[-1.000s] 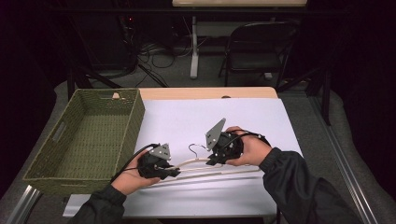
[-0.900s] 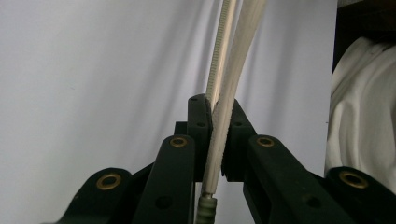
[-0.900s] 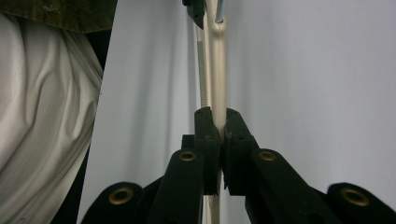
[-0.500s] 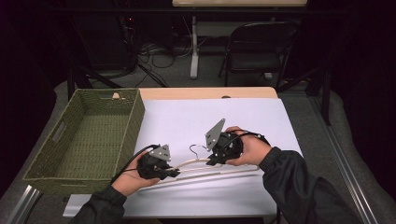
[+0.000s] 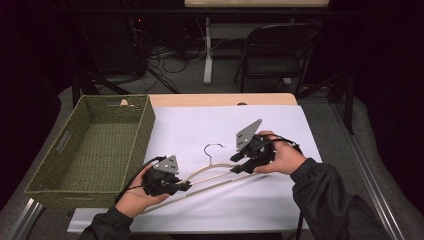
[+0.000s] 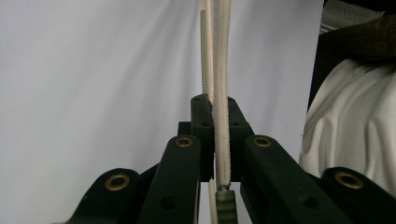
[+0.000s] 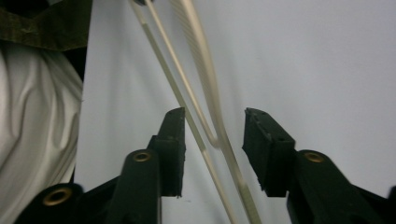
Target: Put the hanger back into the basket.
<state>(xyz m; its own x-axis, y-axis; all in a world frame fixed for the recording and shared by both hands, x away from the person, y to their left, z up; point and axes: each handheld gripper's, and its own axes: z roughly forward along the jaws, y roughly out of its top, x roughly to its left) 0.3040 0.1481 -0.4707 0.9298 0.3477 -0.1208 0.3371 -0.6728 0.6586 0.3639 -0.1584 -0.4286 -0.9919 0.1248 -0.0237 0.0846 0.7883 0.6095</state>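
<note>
A cream clothes hanger (image 5: 207,173) with a metal hook (image 5: 214,148) lies across the white sheet (image 5: 200,125). My left gripper (image 5: 185,186) is shut on the hanger's left arm. In the left gripper view my left gripper (image 6: 215,116) pinches the cream bar (image 6: 221,84) between its jaws. My right gripper (image 5: 238,165) is at the hanger's right end. Its jaws have just been opening. In the right gripper view my right gripper (image 7: 214,128) stands apart, with the hanger's bars (image 7: 205,79) running between the jaws and not pressed.
A green woven basket (image 5: 145,125) stands at the left of the table, beside the sheet. A folding chair (image 5: 280,45) and cables are on the floor behind the table. A white cloth (image 6: 350,121) hangs over the table's near edge.
My right hand has shifted a little to the right along the hanger. The left hand and the hanger have barely moved.
</note>
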